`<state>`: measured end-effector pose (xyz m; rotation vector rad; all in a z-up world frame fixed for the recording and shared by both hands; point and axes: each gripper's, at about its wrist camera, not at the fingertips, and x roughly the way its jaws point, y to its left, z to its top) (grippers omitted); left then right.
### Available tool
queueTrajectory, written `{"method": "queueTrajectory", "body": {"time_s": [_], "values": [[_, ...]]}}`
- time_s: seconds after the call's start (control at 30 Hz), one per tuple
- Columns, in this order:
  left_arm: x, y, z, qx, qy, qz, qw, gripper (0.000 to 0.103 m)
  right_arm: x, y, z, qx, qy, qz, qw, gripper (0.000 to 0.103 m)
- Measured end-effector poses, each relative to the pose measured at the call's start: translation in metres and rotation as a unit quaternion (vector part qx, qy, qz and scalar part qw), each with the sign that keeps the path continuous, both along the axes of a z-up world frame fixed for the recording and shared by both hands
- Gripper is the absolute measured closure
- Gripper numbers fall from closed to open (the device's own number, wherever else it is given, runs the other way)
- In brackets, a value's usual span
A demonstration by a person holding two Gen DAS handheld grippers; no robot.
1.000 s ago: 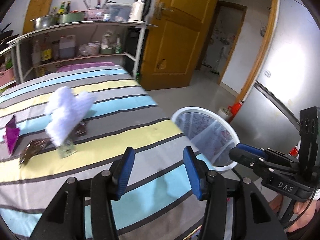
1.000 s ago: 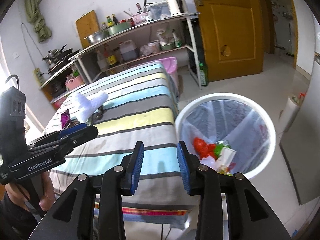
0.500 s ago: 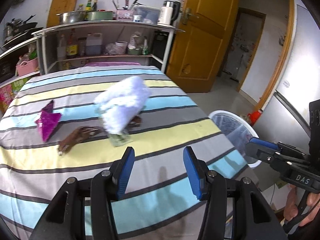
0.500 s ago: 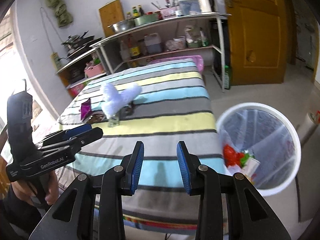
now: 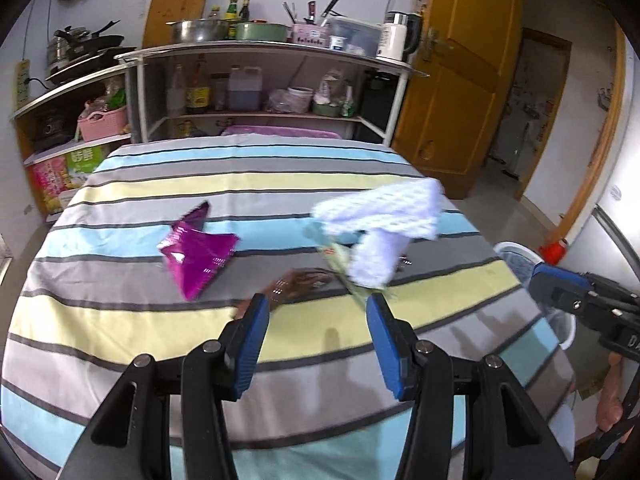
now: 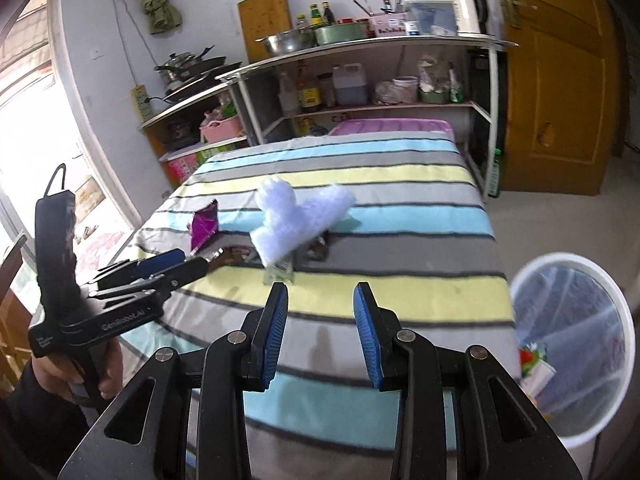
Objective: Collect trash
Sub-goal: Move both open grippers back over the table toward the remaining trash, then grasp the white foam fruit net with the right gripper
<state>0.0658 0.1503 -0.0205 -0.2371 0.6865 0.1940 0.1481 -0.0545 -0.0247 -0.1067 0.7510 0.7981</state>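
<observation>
The trash lies mid-table: a purple wrapper point(image 5: 198, 254), a brown wrapper point(image 5: 298, 284) and a white tissue point(image 5: 384, 232) over a small clear packet. Within the last second both views have swung from the bin point(image 6: 572, 344) toward this litter, so a new pickup is likely starting. The left gripper point(image 5: 314, 344) and right gripper point(image 6: 320, 332) stand apart, empty. The striped tablecloth point(image 5: 120, 344) faces kitchen shelves point(image 5: 260, 80) and a wooden door point(image 5: 460, 80).

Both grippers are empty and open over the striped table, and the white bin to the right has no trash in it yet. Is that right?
Not quite. The white bin already holds trash: red and white scraps show inside it in the right wrist view. The rest stands: the left gripper and right gripper are open and empty over the striped table.
</observation>
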Motion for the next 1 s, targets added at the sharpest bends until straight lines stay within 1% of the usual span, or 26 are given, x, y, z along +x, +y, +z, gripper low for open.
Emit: {"method": "queueTrajectory", "body": {"time_s": [0.17,0.33,0.6,0.83,0.87,0.93,1.0], "values": [[0.009,0.017,-0.005,0.004,0.013,-0.004,0.9999,0.050,0.010,0.022,-0.002,-0.003,-0.002,0.010,1.000,0.067],[0.020,0.024,-0.013,0.008,0.032,-0.015,0.9993,0.050,0.021,0.043,-0.002,-0.006,-0.001,0.021,1.000,0.067],[0.030,0.032,-0.025,-0.008,0.050,-0.024,0.9985,0.050,0.034,0.073,-0.005,-0.015,0.000,0.036,0.999,0.067],[0.035,0.037,-0.028,-0.022,0.059,-0.036,0.9974,0.050,0.045,0.087,-0.008,-0.015,0.010,0.037,0.999,0.067],[0.036,0.038,-0.029,-0.024,0.063,-0.034,0.9972,0.051,0.045,0.089,-0.009,-0.017,0.012,0.041,0.999,0.067],[0.037,0.038,-0.031,-0.026,0.069,-0.031,0.9968,0.054,0.045,0.092,-0.010,-0.022,0.010,0.045,0.999,0.067],[0.037,0.038,-0.030,-0.027,0.068,-0.033,0.9967,0.056,0.044,0.095,-0.010,-0.023,0.009,0.050,0.998,0.071]]}}
